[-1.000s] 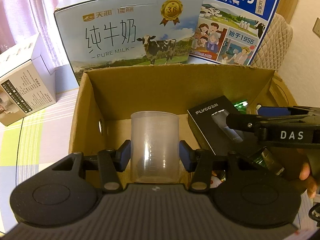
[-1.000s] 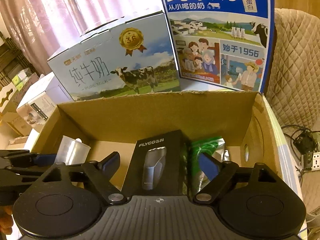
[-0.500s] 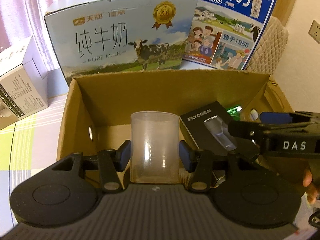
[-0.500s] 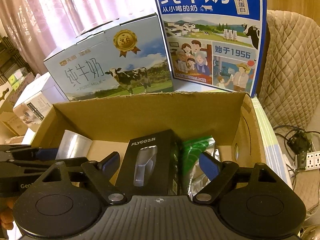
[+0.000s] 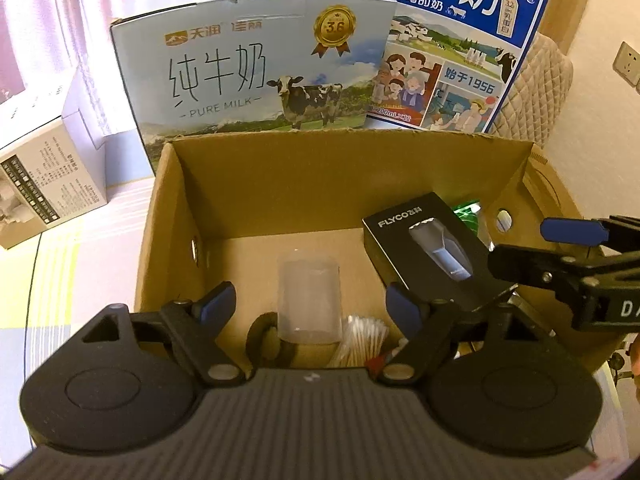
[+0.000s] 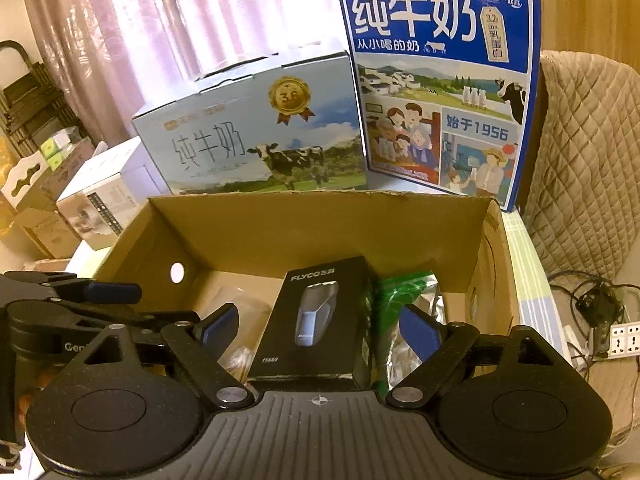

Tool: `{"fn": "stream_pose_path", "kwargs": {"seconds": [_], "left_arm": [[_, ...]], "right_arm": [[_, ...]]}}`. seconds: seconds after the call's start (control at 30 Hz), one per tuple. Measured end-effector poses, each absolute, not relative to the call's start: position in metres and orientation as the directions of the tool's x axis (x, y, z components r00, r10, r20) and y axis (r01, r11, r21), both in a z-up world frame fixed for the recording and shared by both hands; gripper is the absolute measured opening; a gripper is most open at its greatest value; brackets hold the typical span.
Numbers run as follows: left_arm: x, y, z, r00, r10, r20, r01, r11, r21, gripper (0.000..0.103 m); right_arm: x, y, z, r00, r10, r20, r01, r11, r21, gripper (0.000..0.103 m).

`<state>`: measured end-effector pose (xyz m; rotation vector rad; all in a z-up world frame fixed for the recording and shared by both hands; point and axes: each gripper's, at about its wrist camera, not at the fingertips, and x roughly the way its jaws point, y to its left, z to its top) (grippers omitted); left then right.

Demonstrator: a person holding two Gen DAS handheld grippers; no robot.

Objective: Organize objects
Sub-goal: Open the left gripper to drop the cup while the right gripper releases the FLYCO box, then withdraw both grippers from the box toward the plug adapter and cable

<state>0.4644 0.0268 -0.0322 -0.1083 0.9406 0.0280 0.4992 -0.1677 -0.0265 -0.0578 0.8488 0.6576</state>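
The left gripper (image 5: 310,306) is opening, its fingers clear of the cup (image 5: 309,298) standing upright in the box (image 5: 256,184), while the right gripper (image 6: 320,326) hangs spread, not touching the black carton (image 6: 314,320) lying between its fingers.

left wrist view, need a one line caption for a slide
Left gripper opening above a clear plastic cup standing in the cardboard box, beside a black shaver box.
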Motion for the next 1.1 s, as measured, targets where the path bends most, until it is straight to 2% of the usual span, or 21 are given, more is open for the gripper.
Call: {"fn": "stream_pose_path", "kwargs": {"seconds": [0.63,1.1], "left_arm": [[0.401,0.025,0.014,0.635,-0.055,-0.771,-0.126,0.977,-0.174,0.081],[0.328,0.009,0.045,0.664,-0.054,-0.746,-0.112,0.979,-0.171,0.081]], "right_arm": [[0.440,-0.206,0.006,0.516,0.544,-0.662,-0.515,0.814,0.268,0.086],[0.372,-0.227,0.034,0.536,0.571,-0.622,-0.516,0.805,0.294,0.086]]}}
